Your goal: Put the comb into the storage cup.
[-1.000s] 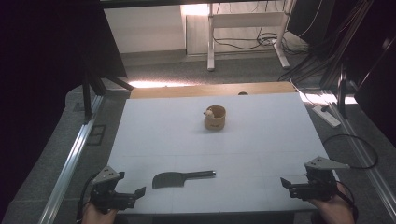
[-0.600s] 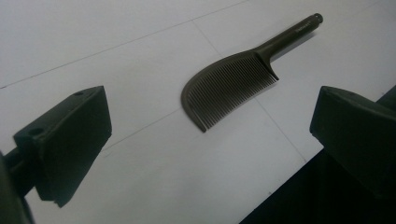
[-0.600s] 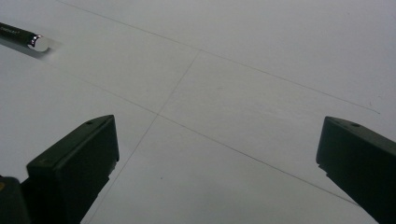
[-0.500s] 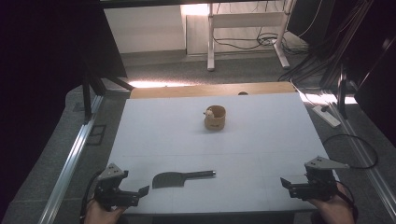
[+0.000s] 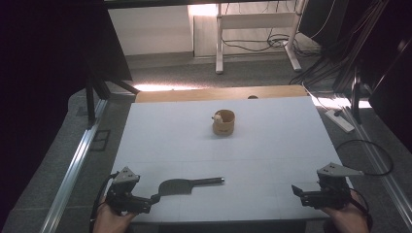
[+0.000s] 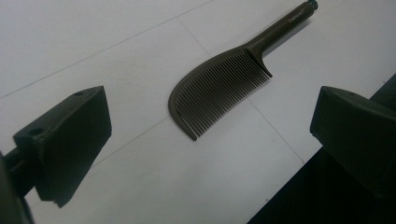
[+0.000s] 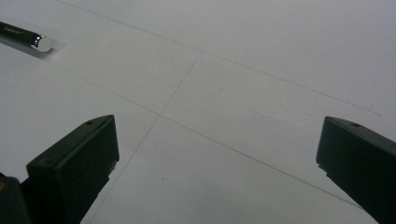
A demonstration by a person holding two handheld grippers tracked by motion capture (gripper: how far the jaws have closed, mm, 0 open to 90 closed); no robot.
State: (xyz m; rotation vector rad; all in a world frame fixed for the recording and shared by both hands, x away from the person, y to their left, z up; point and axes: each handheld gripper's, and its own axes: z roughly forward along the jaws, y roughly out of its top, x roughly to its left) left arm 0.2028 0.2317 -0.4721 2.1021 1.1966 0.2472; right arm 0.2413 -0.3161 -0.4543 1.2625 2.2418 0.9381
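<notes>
A dark comb (image 5: 187, 185) with a long handle lies flat on the white table (image 5: 272, 145) near its front edge; the left gripper view has its teeth (image 6: 219, 91) straight ahead between the jaws. My left gripper (image 5: 148, 201) is open at the front left corner, its tips just short of the comb's rounded end. At the front right my right gripper (image 5: 297, 191) is open too, nothing between its jaws. The comb's handle tip (image 7: 39, 43) is at the top left of the right gripper view.
A small round wooden cup (image 5: 223, 122) with a pale object in it stands at the table's middle, toward the back. A strip of bare wood (image 5: 194, 94) runs along the far edge. Cables (image 5: 369, 155) trail at the right; a metal rail (image 5: 73, 170) runs along the left.
My left gripper has moved a little to the right and forward, closer to the comb's rounded end. The right gripper, the comb and the cup are where they were.
</notes>
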